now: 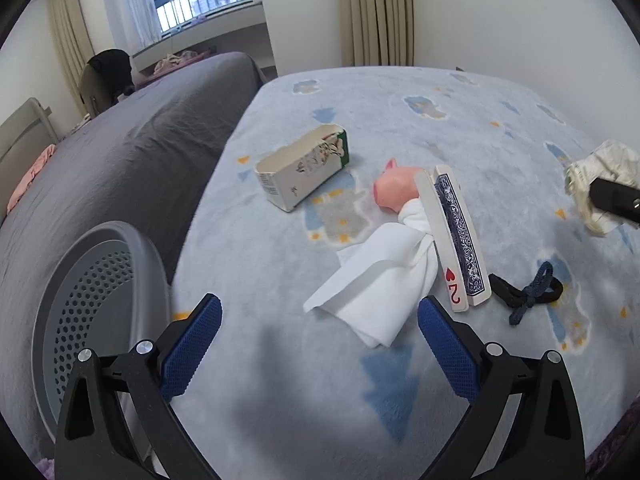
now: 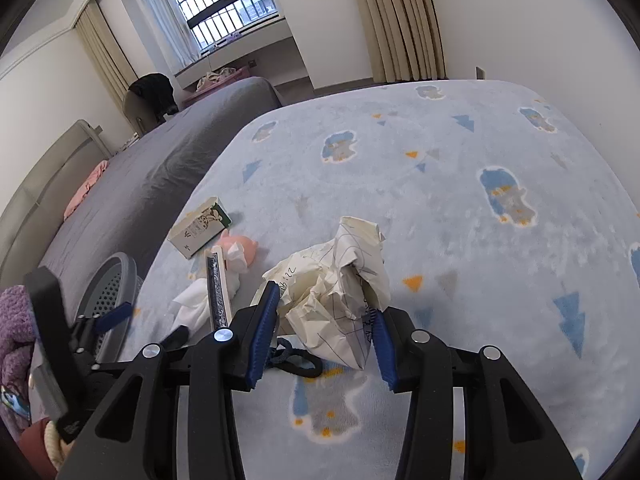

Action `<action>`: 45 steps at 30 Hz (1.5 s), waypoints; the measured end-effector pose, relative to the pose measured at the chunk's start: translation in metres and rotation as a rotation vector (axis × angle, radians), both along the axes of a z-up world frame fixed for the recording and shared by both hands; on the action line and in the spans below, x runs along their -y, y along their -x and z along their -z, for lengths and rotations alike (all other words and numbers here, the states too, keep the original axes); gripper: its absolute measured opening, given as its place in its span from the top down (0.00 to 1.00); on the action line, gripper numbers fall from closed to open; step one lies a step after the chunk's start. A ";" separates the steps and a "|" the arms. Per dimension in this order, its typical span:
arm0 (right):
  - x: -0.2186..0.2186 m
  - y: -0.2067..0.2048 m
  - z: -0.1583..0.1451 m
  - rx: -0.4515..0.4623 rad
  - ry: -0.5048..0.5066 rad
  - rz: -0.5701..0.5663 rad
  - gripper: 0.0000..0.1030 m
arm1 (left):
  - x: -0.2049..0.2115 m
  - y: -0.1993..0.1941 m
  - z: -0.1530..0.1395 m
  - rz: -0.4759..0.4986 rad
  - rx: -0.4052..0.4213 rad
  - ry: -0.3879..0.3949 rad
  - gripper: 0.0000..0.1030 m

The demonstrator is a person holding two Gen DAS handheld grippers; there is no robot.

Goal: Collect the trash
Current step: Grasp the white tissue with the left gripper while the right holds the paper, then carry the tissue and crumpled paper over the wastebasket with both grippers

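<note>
Right tool (image 2: 326,328) low over blanket (image 2: 460,200), clamping crumpled paper (image 2: 340,280).

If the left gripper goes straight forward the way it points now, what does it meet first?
Most likely the white tissue, which lies on the blanket just ahead of the open left gripper. The pink pig toy lies behind it. Depth is hard to judge in this fisheye view.

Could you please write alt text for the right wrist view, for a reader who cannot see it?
The right tool grips a crumpled paper ball above a pale blue blanket. To the left lie a tissue, a card deck, a pink pig toy and an opened carton, with a grey basket at the blanket's edge.
</note>
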State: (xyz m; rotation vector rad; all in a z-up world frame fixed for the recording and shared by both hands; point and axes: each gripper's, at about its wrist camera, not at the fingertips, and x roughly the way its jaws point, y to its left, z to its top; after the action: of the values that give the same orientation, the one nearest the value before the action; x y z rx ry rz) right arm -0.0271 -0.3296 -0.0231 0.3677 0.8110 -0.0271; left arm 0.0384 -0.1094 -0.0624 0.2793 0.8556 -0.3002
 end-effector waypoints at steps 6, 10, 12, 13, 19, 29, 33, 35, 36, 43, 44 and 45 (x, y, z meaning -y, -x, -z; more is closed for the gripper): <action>0.003 0.002 -0.002 0.001 -0.021 -0.007 0.59 | 0.016 -0.011 0.008 0.018 0.001 -0.019 0.06; 0.005 0.002 -0.005 0.009 -0.029 -0.013 0.58 | 0.031 -0.019 0.010 0.035 0.000 -0.026 0.06; 0.005 0.003 -0.007 0.014 -0.031 -0.016 0.58 | 0.036 -0.022 0.010 0.039 -0.008 -0.014 0.06; 0.005 0.003 -0.007 0.015 -0.032 -0.017 0.58 | 0.040 -0.025 0.010 0.041 -0.011 -0.007 0.06; 0.006 0.001 -0.006 0.009 -0.039 -0.017 0.58 | 0.058 -0.033 0.008 0.055 -0.015 0.018 0.07; 0.003 -0.003 -0.005 0.003 -0.041 -0.025 0.58 | 0.064 -0.025 0.012 0.125 -0.078 0.059 0.73; 0.002 -0.005 -0.004 -0.001 -0.037 -0.025 0.58 | 0.054 -0.014 0.007 0.130 -0.076 0.065 0.74; 0.000 -0.005 -0.005 0.001 -0.035 -0.026 0.58 | 0.047 -0.010 0.003 0.128 -0.071 0.068 0.74; -0.001 -0.006 -0.005 0.003 -0.033 -0.029 0.58 | 0.042 -0.008 -0.001 0.124 -0.063 0.069 0.74; -0.023 -0.011 -0.012 0.018 -0.017 -0.066 0.58 | 0.001 0.005 -0.029 0.077 0.000 0.092 0.74; -0.029 -0.012 -0.014 0.023 -0.010 -0.077 0.58 | -0.004 0.006 -0.032 0.068 0.010 0.093 0.74; -0.033 -0.014 -0.015 0.024 -0.007 -0.084 0.58 | -0.013 0.008 -0.037 0.055 0.022 0.093 0.74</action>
State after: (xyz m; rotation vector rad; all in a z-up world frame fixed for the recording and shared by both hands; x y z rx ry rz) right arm -0.0129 -0.2962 -0.0085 0.3391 0.8020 0.0588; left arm 0.0304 -0.0967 -0.0258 0.2191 0.8108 -0.3865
